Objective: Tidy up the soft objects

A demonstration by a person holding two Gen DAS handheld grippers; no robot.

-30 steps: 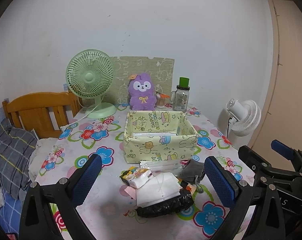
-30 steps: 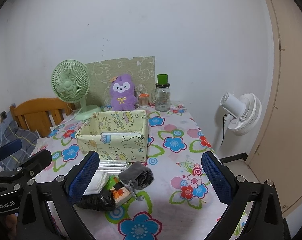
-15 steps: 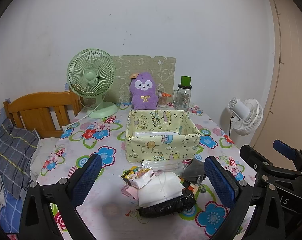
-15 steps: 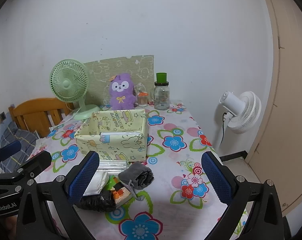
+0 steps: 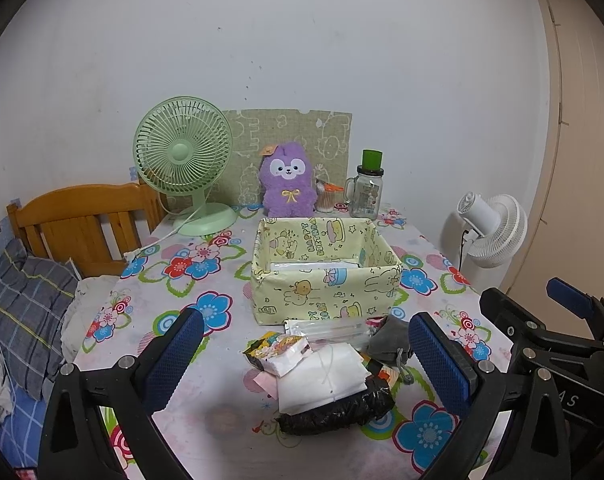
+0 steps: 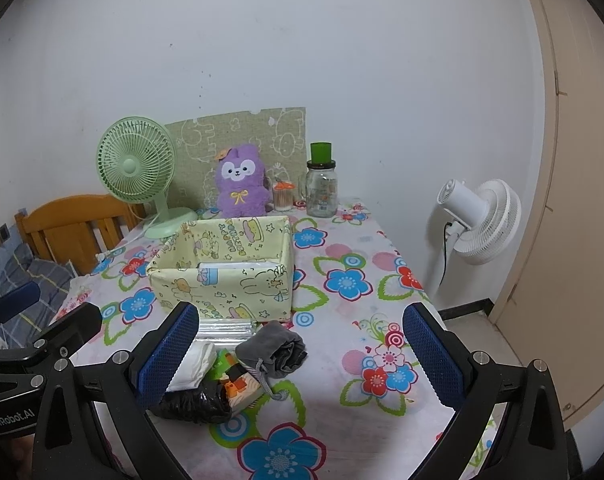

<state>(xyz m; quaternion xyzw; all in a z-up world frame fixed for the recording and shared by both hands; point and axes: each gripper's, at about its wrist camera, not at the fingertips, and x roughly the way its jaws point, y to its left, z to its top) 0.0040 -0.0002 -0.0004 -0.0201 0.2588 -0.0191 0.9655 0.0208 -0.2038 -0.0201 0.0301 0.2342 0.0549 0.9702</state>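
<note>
Green fan (image 5: 183, 160), glass jar (image 5: 368, 191)

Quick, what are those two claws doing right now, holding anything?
Left claw: open, holding nothing.
Right claw: open, holding nothing.

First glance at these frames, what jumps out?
The purple plush toy sits upright at the table's far edge, between the green desk fan on its left and a glass jar on its right. Mid-table stands the open yellow cartoon-print box, with a heap of soft pouches and packets just in front of it. Both the left gripper and right gripper hang open over that heap.
</note>
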